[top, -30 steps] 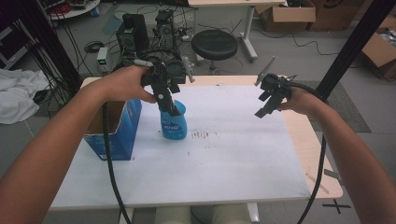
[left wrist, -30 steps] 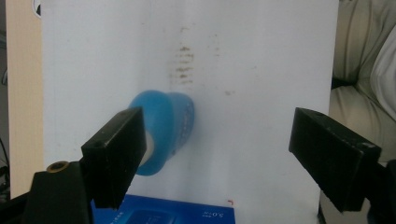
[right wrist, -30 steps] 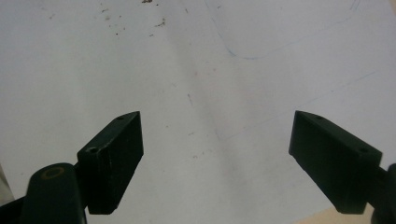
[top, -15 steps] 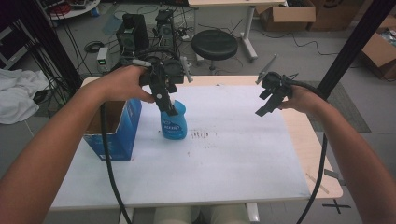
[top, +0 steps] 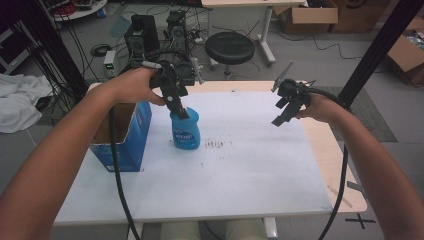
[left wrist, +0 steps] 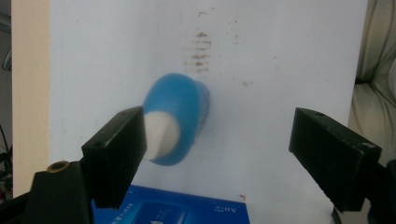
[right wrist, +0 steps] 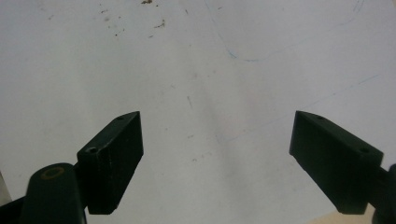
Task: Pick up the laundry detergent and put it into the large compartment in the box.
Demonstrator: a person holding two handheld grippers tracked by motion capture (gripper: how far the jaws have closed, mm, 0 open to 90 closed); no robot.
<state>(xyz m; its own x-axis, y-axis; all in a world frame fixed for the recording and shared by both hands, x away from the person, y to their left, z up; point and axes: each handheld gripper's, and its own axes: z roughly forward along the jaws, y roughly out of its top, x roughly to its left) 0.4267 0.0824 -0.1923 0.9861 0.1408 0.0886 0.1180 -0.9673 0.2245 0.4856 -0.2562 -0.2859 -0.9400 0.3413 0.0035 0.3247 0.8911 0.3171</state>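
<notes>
Bottle point(top: 185, 131), blue with a white cap, stands upright on the desk point(top: 240, 170), left of the middle and just beside an open blue cardboard box point(top: 122, 135) that sits at the desk's left edge. The desk has a white top with a bare wooden strip along its right side, and a patch of small brown marks point(top: 216, 144) lies on the white just to the right of the bottle. Behind the desk, on the floor, stand a round black stool point(top: 230, 48) and some cardboard boxes point(top: 310, 15). The person's two forearms come in from the bottom, one on each side. The left claw point(top: 179, 107) hangs right over the top of the bottle, pointing down at it; in the left gripper view its jaws are spread wide, the white cap point(left wrist: 161, 133) sits against the inner face of the left-hand jaw, and the other jaw is well apart from the bottle. The right claw point(top: 282, 112) is held above the right part of the desk, well apart from the bottle, tilted downward; in the right gripper view its jaws stand wide apart with nothing between them, over bare white surface with faint lines and specks.
</notes>
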